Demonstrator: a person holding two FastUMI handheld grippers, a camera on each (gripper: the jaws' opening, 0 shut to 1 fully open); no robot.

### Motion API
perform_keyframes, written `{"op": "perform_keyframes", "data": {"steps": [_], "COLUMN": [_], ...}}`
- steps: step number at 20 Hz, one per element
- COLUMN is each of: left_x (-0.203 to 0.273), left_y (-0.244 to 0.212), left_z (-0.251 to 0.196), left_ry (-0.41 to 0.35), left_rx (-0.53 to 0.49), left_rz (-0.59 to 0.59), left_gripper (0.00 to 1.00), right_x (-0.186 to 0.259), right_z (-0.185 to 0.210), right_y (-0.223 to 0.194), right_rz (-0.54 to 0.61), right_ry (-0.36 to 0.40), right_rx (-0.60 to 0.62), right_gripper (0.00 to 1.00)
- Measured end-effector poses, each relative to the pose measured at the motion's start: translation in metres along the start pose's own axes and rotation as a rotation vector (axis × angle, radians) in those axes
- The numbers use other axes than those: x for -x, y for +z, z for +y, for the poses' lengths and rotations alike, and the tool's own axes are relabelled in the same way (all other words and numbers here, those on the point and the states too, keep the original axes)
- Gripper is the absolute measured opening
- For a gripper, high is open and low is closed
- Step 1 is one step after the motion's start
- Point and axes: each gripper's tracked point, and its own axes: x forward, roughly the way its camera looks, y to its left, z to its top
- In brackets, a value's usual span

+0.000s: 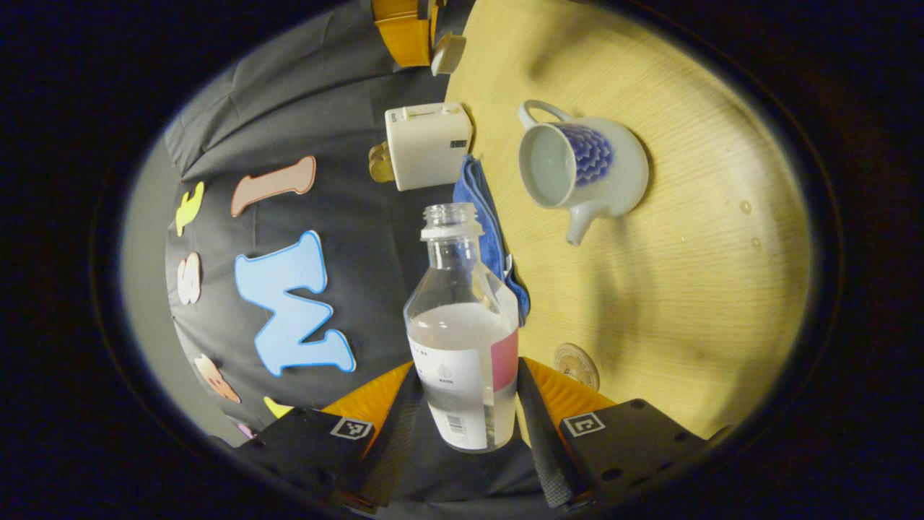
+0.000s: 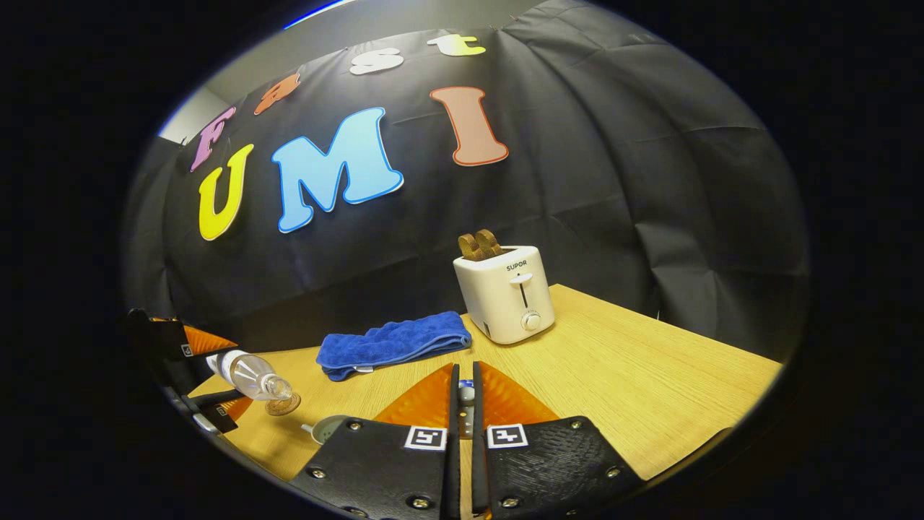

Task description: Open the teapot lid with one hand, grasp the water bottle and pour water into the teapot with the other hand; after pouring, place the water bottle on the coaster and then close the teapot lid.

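Teapot (image 1: 581,170) stands open on the tabletop (image 1: 686,289) ahead and to the right of the left claw (image 1: 468,426), its lid off, some water showing inside. That claw's fingers press both sides of the uncapped water bottle (image 1: 463,332), which looks about half full. In the right gripper view the bottle is tipped, mouth down near the coaster (image 2: 283,406). The right claw (image 2: 465,404) is nearly closed around something small and pale, probably the lid. Judging by this, pouring is underway or just finishing; next the bottle must be righted and set on the coaster (image 1: 576,365), just right of the left claw. Bare tabletop surrounds the teapot; the blue towel (image 1: 482,217) and toaster (image 1: 427,144) sit beyond the bottle by the tabletop's edge.
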Motion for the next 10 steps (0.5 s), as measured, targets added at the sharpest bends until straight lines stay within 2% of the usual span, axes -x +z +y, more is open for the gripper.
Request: {"op": "perform_keyframes", "data": {"steps": [10], "left_x": [0.0011], "left_y": [-0.0016], "left_z": [0.0084], "left_ry": [0.002], "left_rx": [-0.102], "left_rz": [0.011], "left_gripper": [0.86], "right_x": [0.0], "right_z": [0.0017], "right_y": [-0.0006], "right_rz": [0.005], "right_ry": [0.013], "right_rx": [-0.011], "right_gripper": [0.06]}}
